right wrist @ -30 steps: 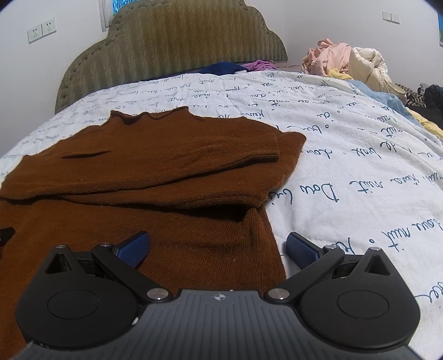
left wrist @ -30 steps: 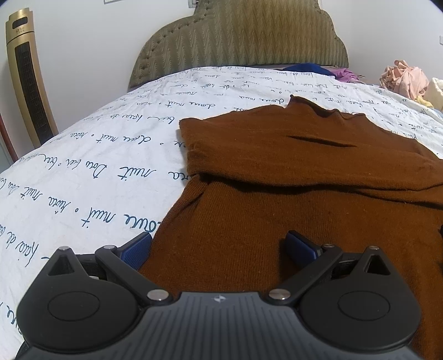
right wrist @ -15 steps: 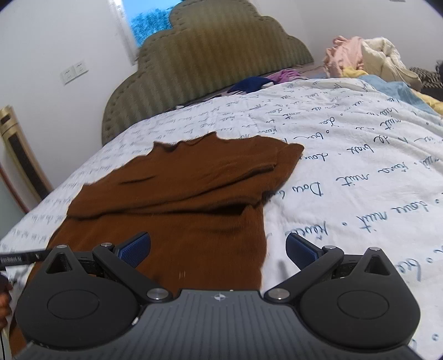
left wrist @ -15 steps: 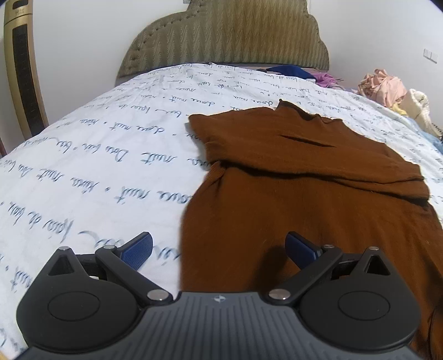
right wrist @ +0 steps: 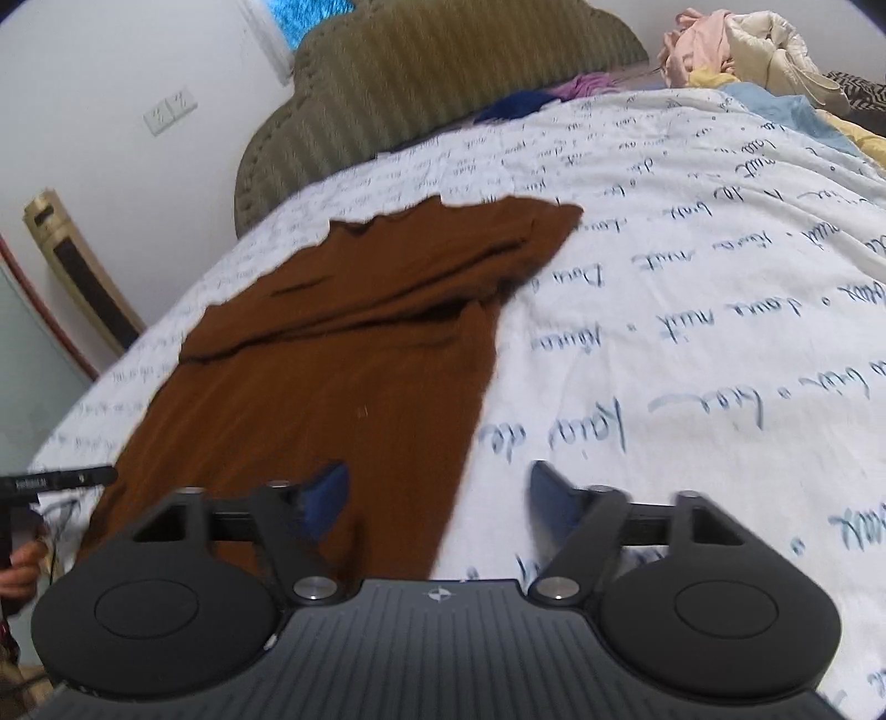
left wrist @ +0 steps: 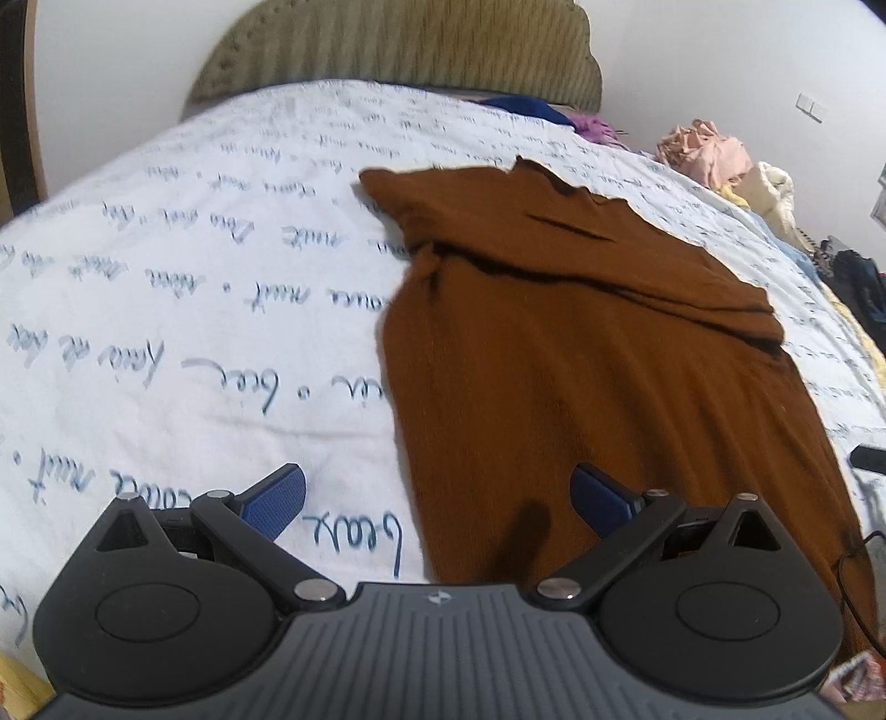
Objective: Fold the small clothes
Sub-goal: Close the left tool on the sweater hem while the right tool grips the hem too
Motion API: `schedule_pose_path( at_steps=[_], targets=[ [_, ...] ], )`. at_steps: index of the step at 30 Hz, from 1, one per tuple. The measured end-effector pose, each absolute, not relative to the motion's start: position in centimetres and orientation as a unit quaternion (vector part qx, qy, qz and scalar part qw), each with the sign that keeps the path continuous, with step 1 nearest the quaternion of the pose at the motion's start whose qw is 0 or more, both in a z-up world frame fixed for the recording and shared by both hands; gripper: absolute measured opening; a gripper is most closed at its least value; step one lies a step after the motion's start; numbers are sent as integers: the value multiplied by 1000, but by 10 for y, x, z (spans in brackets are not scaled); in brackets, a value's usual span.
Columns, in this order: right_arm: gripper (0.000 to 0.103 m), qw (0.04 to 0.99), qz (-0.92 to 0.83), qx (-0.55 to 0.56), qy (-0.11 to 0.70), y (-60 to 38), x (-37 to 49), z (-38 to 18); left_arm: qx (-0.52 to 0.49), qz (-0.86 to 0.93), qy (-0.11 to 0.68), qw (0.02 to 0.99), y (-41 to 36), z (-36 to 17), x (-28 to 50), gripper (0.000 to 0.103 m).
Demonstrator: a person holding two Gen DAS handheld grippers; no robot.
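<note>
brown sweater (left wrist: 581, 354) lies lengthwise on the bed (left wrist: 194, 288), collar toward headboard (left wrist: 398, 50).

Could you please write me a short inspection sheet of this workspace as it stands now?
Surface: bed with white script-printed cover.
Job's things: brown sweater lying flat, sleeves folded across the chest, collar toward the headboard.
Clutter: pile of clothes at the far right; blue and purple garments near the headboard.
Grippers: left hand-held gripper open astride the sweater's left edge; right hand-held gripper open astride its right edge.
Cables: thin dark cable by the sweater's hem.
Surroundings: padded headboard, wall sockets, gold tower appliance.
</note>
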State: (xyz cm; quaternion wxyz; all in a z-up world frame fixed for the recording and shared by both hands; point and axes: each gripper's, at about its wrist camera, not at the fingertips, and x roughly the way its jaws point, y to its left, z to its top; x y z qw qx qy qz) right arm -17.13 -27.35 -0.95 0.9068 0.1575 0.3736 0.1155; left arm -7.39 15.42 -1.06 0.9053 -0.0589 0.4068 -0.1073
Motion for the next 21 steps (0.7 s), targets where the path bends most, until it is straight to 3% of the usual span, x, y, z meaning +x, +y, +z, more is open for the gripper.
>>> schedule_pose_path(
  at_steps=[10,13,14,15,18,21],
  targets=[
    [52,867,208,186,413,-245,-180,-21,-77,-192,433,877,157,-14,-83,103],
    [38,871,210,165,412,-229,-175,-19,-89,-212,442,867,149,-12,-78,100],
    [30,872,210,162,411,-227,-172,-18,-92,-223,444,863,145,-11,-77,84],
    [23,873,210,163,409,-225,-169,-17,-93,-237,449,856,140,-9,-74,56],
    [15,876,207,168,401,-226,-159,-13,-96,-240,474,842,131,-12,-61,11],
    [11,887,200,160,384,-228,-151,-3,-104,-229,476,843,128,-10,-53,10]
  ],
)
